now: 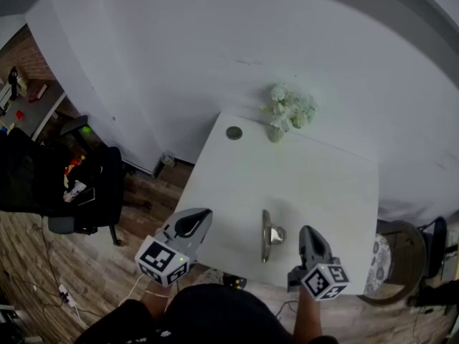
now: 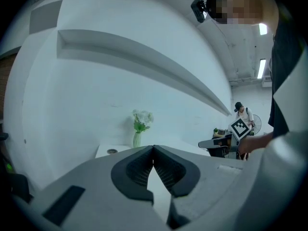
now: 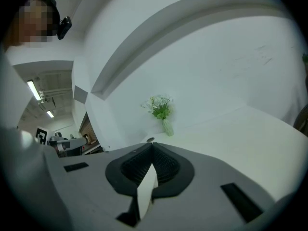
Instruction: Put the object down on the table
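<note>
A silver metal handle-like object [image 1: 267, 235] lies flat on the white table [image 1: 330, 185], near its front edge, with nothing holding it. My left gripper [image 1: 201, 218] hovers at the table's front left corner, to the left of the object; its jaws are shut and empty, and they meet at the tip in the left gripper view [image 2: 153, 147]. My right gripper [image 1: 307, 230] sits just to the right of the object, apart from it. Its jaws also meet with nothing between them [image 3: 151, 144]. The object does not show in either gripper view.
A vase of white flowers [image 1: 285, 111] stands at the table's far edge against the wall, with a round grommet [image 1: 234, 132] to its left. A black office chair [image 1: 80, 185] stands on the floor at left, a wicker stool [image 1: 399, 260] at right. A person [image 2: 242, 114] stands far off.
</note>
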`<state>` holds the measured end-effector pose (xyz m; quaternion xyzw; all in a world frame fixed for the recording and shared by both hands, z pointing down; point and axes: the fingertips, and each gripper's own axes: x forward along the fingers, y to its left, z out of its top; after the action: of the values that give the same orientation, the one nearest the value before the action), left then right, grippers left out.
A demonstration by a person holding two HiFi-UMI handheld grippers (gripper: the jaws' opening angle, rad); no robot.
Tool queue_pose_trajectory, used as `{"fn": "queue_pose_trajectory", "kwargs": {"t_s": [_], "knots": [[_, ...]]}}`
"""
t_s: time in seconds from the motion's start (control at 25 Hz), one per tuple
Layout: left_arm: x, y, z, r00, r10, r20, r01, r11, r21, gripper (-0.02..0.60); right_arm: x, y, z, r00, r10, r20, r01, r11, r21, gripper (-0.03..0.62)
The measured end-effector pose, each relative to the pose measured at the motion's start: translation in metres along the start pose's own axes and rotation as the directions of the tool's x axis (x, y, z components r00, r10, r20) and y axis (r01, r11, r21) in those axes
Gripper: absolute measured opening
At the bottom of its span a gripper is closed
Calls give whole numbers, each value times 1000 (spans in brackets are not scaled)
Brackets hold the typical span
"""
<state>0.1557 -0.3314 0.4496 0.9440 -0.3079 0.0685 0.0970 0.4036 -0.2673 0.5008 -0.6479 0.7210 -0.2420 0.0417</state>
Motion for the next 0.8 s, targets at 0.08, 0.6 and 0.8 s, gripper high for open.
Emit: {"fn": "queue_pose_trajectory", "kwargs": {"t_s": [0.08,0.6,0.8], "knots": [[4,-2,-1,1000,-9,-10,9,1000,2,-2,-3,-2,1,1000,-6,5,6,1000,5,-2],[4,-2,-4,999,-24,-22,24,1000,2,-2,-6,11,3,999,34,14,-34,999,-7,-3],[1,0,-5,1000,-22,-22,22,1000,2,-2,-6,15,2,999,36,9,-36,999,-12,-3]]}}
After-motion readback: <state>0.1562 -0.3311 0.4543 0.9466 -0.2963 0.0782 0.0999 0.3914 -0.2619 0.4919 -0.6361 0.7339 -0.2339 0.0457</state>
